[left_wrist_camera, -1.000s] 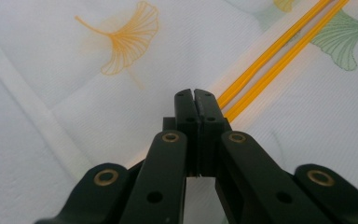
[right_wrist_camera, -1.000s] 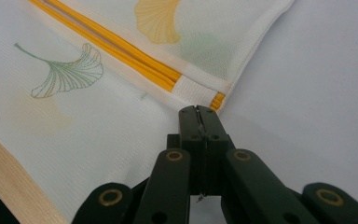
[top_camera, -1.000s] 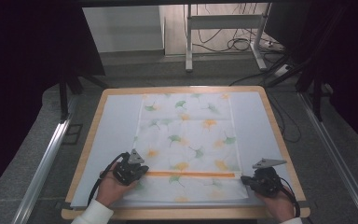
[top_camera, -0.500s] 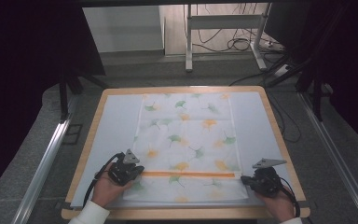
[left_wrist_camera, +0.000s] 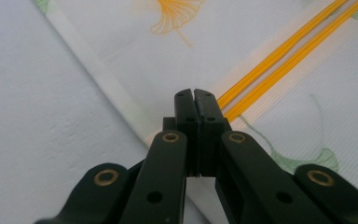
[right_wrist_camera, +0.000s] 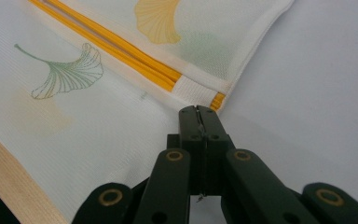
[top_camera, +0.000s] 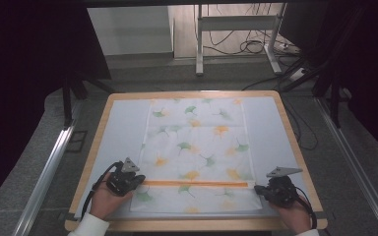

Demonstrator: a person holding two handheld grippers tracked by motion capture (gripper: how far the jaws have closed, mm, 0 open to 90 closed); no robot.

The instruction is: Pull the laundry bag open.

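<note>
A white cloth (top_camera: pixel 197 142) printed with green and orange ginkgo leaves lies flat on the pale table mat (top_camera: pixel 123 123). An orange double stripe (top_camera: pixel 197 184) crosses it near the front, marking the hem of an upper layer that lies over a lower one. My left gripper (top_camera: pixel 140 181) sits at the stripe's left end, jaws pressed together on the cloth's edge (left_wrist_camera: pixel 195 93). At the stripe's right end my right gripper (top_camera: pixel 257 188) is shut at the hem corner (right_wrist_camera: pixel 198 109). In both gripper views the pinched fabric is hidden by the jaws.
The wooden table rim (top_camera: pixel 192 225) runs close behind both hands. Bare mat (top_camera: pixel 270 128) lies on either side of the cloth. Beyond the table are a grey floor, metal rails (top_camera: pixel 49 167) and a stand with cables (top_camera: pixel 236 44).
My left gripper has shifted slightly left and toward the front edge. The stripe and the right gripper stay where they were.
</note>
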